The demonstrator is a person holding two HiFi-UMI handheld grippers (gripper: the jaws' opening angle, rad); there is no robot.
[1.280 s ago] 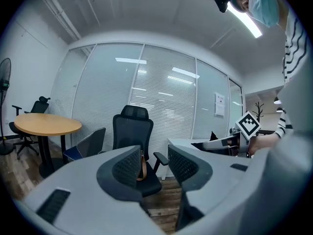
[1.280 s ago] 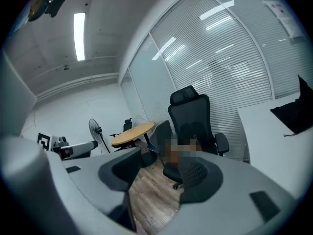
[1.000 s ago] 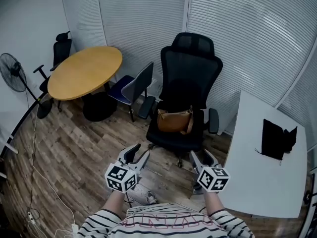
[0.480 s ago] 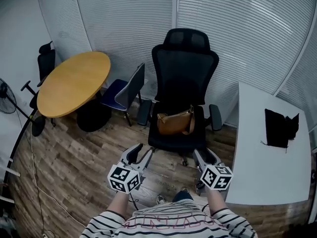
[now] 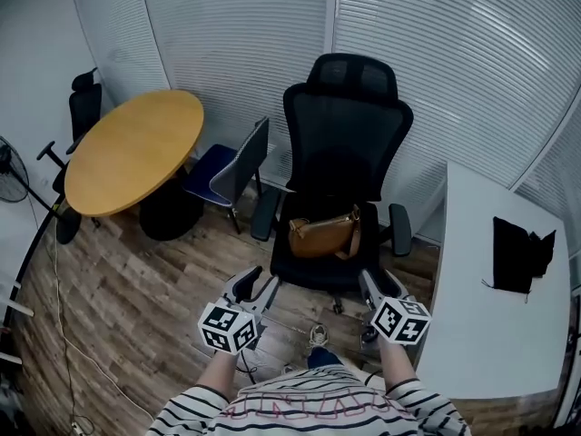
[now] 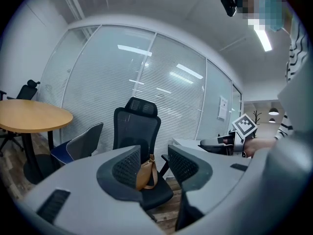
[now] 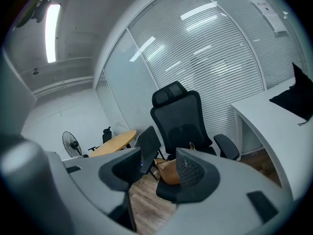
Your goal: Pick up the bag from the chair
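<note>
While the brown bag point(image 5: 322, 235) sits on the seat of the black chair point(image 5: 345, 143), against its backrest, left gripper point(image 5: 257, 285) hangs short of the chair, jaws partly apart, gripping nothing, right gripper point(image 5: 379, 285) alongside, jaws wide apart, also gripping nothing.

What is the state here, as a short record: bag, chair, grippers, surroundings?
bag: brown bag on the seat of the black office chair, against its backrest
left gripper: fingers apart, empty, short of the chair
right gripper: fingers apart, empty, short of the chair
nearby: round wooden table; white desk with a black item
</note>
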